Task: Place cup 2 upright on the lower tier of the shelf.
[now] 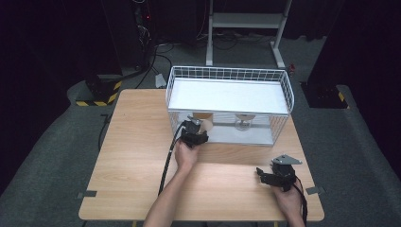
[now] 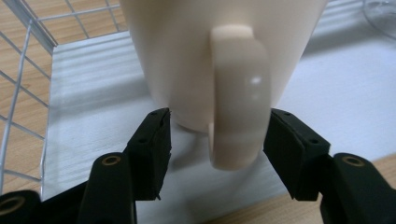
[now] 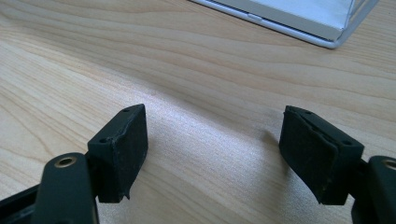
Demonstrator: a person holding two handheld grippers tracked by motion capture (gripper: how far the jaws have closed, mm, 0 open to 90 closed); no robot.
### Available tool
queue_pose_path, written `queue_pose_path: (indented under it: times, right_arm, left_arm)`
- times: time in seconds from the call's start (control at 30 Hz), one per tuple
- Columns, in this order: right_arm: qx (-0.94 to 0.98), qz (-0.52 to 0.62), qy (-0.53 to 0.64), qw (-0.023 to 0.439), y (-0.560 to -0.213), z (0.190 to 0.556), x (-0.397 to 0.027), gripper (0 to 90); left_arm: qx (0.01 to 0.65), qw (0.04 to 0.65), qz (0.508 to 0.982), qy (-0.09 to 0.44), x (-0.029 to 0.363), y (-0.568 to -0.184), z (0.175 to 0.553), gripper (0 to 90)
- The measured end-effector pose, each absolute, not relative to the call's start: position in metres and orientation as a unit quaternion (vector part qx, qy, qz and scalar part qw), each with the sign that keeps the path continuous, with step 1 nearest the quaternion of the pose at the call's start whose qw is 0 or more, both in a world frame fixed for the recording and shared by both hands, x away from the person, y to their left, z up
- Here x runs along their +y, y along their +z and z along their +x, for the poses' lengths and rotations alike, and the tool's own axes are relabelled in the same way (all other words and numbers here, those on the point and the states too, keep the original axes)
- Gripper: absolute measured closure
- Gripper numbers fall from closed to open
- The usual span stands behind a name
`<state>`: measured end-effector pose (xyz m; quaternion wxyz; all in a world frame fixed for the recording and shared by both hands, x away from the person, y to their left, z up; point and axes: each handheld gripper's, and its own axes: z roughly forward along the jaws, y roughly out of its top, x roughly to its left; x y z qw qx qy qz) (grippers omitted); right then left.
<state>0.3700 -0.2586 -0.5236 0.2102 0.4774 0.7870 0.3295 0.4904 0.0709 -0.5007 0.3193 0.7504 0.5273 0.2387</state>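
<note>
left tongs (image 2: pixel 217 135) reach into the lower shelf of the white wire rack (image 1: pixel 283 85), clenched about the base and handle of a cream mug (image 2: pixel 224 51); the right pad touches the handle, while contact of the left pad with the mug wall appears likely but is hard to confirm. the mug stands upright on the white shelf liner (image 2: pixel 88 93), directly ahead of these tongs. a clear glass (image 1: pixel 243 122) stands on the same shelf, well to their right. right tongs (image 3: pixel 212 154) are released, nothing between the pads, held just above the bench (image 3: pixel 187 60), with the rack corner far ahead of them.
</note>
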Motion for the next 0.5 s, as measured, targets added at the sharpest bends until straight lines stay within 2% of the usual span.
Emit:
queue_pose_path:
  times: [0.1,0.5]
  right_arm:
    - [0.787,0.477,0.33,0.21,-0.524,0.37,-0.259,23.7]
    - [0.787,0.477,0.33,0.211,-0.524,0.37,-0.259,23.8]
  left_arm:
    - [0.529,0.304,0.752,0.252,0.069,-0.501,0.494,42.1]
    - [0.538,0.308,0.745,0.247,0.069,-0.503,0.506,45.0]
